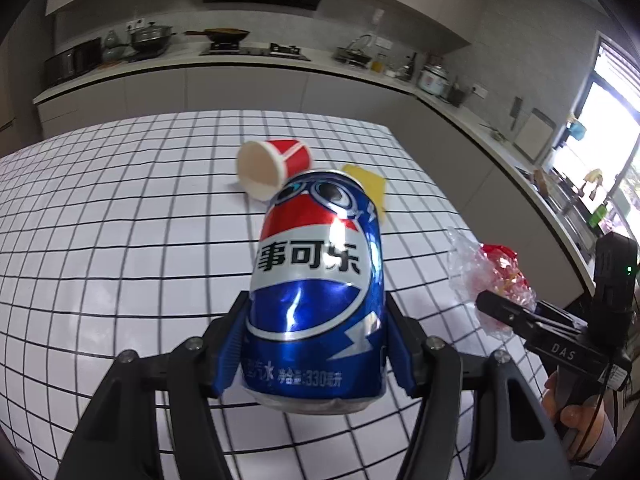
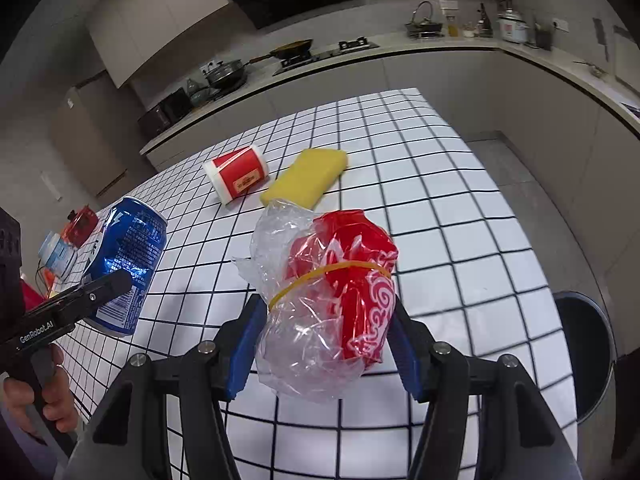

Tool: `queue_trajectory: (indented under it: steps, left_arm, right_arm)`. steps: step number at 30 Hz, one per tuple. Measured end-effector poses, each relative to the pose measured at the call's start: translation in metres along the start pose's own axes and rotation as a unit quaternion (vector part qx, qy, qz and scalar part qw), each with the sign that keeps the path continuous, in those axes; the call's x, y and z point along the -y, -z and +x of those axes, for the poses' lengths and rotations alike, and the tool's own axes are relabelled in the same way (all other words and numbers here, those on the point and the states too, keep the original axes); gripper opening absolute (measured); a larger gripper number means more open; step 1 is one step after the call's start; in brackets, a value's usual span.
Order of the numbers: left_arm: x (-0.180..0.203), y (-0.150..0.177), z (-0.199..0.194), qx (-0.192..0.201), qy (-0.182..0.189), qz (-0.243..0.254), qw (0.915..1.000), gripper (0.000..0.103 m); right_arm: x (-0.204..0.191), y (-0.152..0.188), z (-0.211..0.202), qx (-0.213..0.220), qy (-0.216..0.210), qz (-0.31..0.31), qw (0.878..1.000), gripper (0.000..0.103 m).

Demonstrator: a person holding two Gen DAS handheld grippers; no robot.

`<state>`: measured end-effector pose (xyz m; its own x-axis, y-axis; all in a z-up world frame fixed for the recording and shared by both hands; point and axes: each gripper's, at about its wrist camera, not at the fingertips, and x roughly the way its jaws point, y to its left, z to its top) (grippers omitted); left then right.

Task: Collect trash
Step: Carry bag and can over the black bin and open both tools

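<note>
My left gripper [image 1: 316, 312] is shut on a blue Pepsi can [image 1: 316, 280], held above the checked table; the can also shows in the right wrist view [image 2: 128, 268]. My right gripper [image 2: 326, 312] is shut on a crumpled clear-and-red plastic wrapper [image 2: 328, 292] bound with a yellow rubber band; it also shows in the left wrist view [image 1: 490, 276]. A red-and-white paper cup [image 1: 272, 166] [image 2: 236, 172] lies on its side on the table. A yellow sponge [image 2: 306, 178] [image 1: 370, 186] lies beside it.
The table [image 2: 460, 208] has a white cloth with a black grid. A dark round bin [image 2: 588, 344] stands on the floor beyond the table's right edge. Small red and blue items [image 2: 72, 236] sit at the far left. Kitchen counters [image 1: 240, 64] run behind.
</note>
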<state>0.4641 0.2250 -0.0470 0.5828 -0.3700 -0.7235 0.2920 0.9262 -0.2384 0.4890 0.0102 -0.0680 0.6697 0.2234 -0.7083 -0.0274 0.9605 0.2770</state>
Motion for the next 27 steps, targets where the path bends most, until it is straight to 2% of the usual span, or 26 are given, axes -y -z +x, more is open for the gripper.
queue_trajectory:
  steps: [8,16,22,27]
  left_arm:
    - [0.042,0.009,0.013,-0.015,0.049,0.039,0.9979,0.062]
    - [0.115,0.019,0.016,-0.02,0.075,0.078,0.9939,0.062]
    - [0.2,0.023,0.042,-0.029,0.1,0.096,0.9898,0.062]
    - [0.278,0.026,0.077,-0.052,0.112,0.1,0.9873,0.062]
  right_arm:
    - [0.038,0.03,-0.044,0.014,0.052,0.055,0.997,0.062]
    - [0.099,0.05,-0.093,0.036,0.083,0.097,0.991,0.062]
    - [0.19,0.058,-0.121,0.039,0.1,0.12,0.987,0.062]
    - [0.278,0.063,-0.124,0.013,0.115,0.125,0.985,0.062]
